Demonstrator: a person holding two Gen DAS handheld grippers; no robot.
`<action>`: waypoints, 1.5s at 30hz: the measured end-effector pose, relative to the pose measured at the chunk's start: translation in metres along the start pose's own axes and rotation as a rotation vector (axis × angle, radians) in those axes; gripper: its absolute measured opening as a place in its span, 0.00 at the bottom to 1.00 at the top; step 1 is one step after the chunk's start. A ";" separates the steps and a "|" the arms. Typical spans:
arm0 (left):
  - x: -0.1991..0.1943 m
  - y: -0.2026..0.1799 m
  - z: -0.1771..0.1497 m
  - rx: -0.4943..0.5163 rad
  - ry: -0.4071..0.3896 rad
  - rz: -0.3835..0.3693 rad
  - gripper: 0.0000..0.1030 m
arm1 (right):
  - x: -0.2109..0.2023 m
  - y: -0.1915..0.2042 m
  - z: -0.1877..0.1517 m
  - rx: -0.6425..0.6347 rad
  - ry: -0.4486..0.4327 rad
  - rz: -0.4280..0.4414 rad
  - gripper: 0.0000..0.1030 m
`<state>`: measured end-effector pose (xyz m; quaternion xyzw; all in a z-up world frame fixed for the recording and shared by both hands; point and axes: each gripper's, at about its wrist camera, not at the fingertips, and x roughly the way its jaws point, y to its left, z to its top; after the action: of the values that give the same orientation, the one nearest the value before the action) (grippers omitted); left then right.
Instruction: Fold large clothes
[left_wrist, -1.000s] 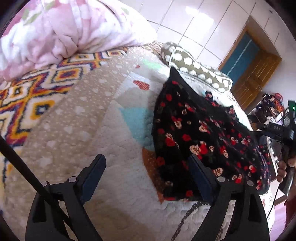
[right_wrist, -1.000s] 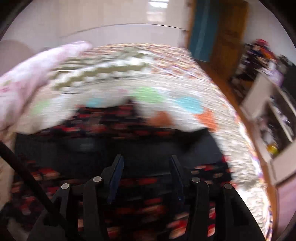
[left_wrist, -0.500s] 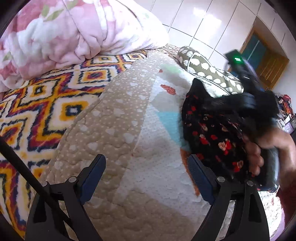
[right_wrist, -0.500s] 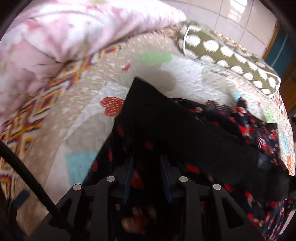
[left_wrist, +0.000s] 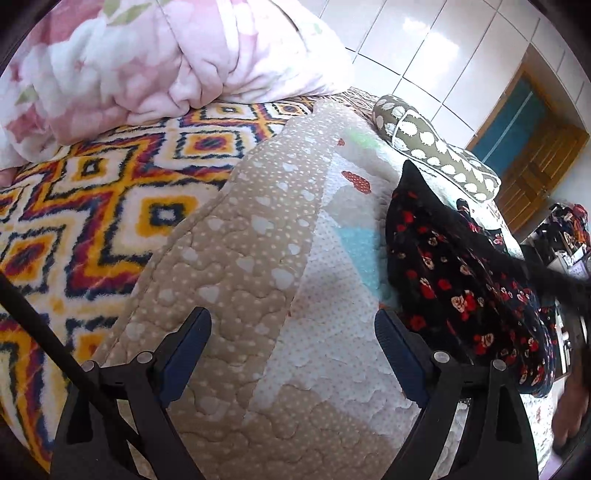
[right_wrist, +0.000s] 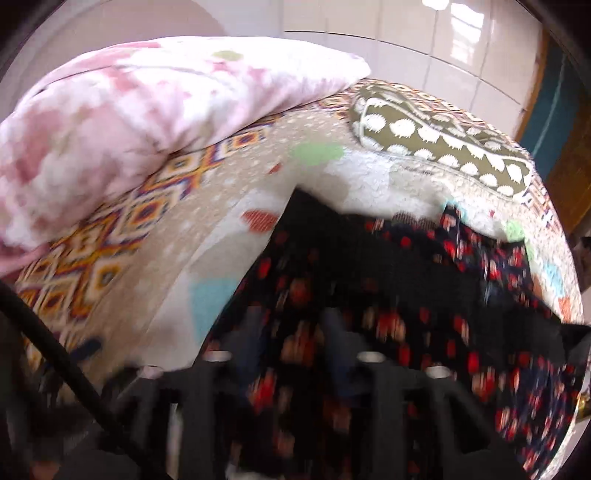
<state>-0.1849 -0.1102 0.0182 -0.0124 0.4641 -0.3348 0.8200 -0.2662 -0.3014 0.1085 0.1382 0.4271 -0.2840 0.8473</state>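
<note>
- Against the frame half a second back, the hand and the device it held, which covered much of the black floral garment (left_wrist: 461, 280) in the left wrist view, have drawn off to the right edge; only a blurred hand (left_wrist: 570, 402) shows there now, and the garment lies in plain sight.
- The left gripper (left_wrist: 291, 350) has barely shifted: its jaws stand wide apart over the quilt with nothing between them, as they did before.
- The right gripper (right_wrist: 291, 343) has just been closing its jaws. A second ago they stood apart above the cloth; now the two fingers sit close together with floral fabric bunched between them. The view is blurred, so I cannot tell for sure that the pads press on it.
- Far left, a plush pink-and-white comforter (left_wrist: 155, 62) is heaped in soft folds.
- Beneath it lies a shaggy blanket (left_wrist: 85, 206) in orange, white and navy diamonds.
- Next comes the quilted bedspread (left_wrist: 236, 258), stitched in puffy hearts, tan with white dots, then white with coloured patches.
- The garment, thin black cloth with red and cream roses, lies crumpled on the quilt's right side, one corner peaked upward.
- Behind it rests an olive pillow (left_wrist: 432, 147) patterned in white shapes.
</note>
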 end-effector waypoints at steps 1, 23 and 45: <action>-0.001 -0.001 0.000 0.003 -0.005 0.006 0.86 | -0.007 0.002 -0.012 -0.003 -0.001 0.027 0.22; -0.015 -0.046 -0.011 0.142 -0.046 0.019 0.87 | -0.030 -0.136 -0.094 0.472 -0.066 0.195 0.26; 0.023 -0.140 -0.074 0.418 0.029 0.007 0.87 | -0.080 -0.315 -0.161 0.755 -0.185 -0.073 0.42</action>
<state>-0.3087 -0.2103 0.0049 0.1645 0.3964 -0.4214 0.7989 -0.5973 -0.4476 0.0795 0.3990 0.2187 -0.4623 0.7611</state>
